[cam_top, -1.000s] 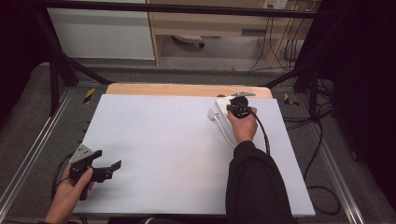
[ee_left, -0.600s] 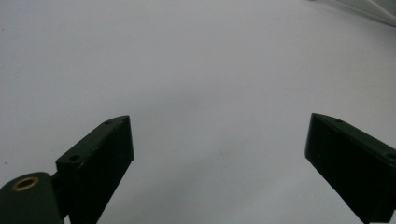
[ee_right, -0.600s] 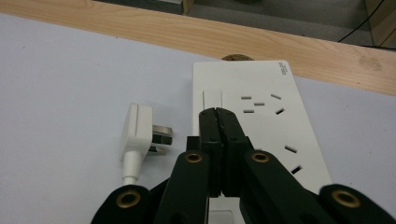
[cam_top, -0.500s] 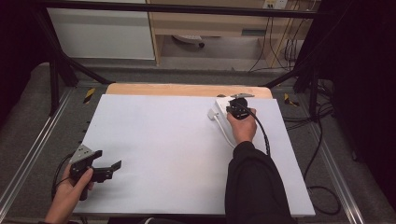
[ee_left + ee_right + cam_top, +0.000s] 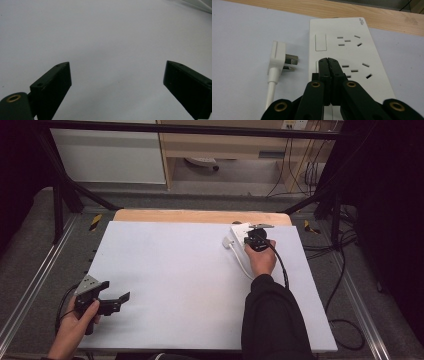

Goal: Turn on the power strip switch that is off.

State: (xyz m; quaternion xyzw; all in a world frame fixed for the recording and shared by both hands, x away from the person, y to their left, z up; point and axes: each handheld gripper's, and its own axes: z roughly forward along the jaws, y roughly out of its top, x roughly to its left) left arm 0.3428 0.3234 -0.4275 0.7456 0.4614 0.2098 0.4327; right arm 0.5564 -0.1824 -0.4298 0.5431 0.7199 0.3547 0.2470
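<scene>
Two grippers in play: your right gripper (image 5: 329, 62), jaws pressed together and holding nothing, rests its tips on the power strip (image 5: 347, 50) at the far right, likely pressing its near rocker switch. Plug (image 5: 279, 58) lies just left, unplugged. Left gripper (image 5: 107, 301) idles agape, near left. Next: lift and confirm the switch.

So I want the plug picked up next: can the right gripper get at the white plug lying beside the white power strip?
Probably yes. The right gripper, jaws shut, rests over the white power strip; the white plug lies just beside it on the bare white tabletop, nothing between. It must open first.
</scene>
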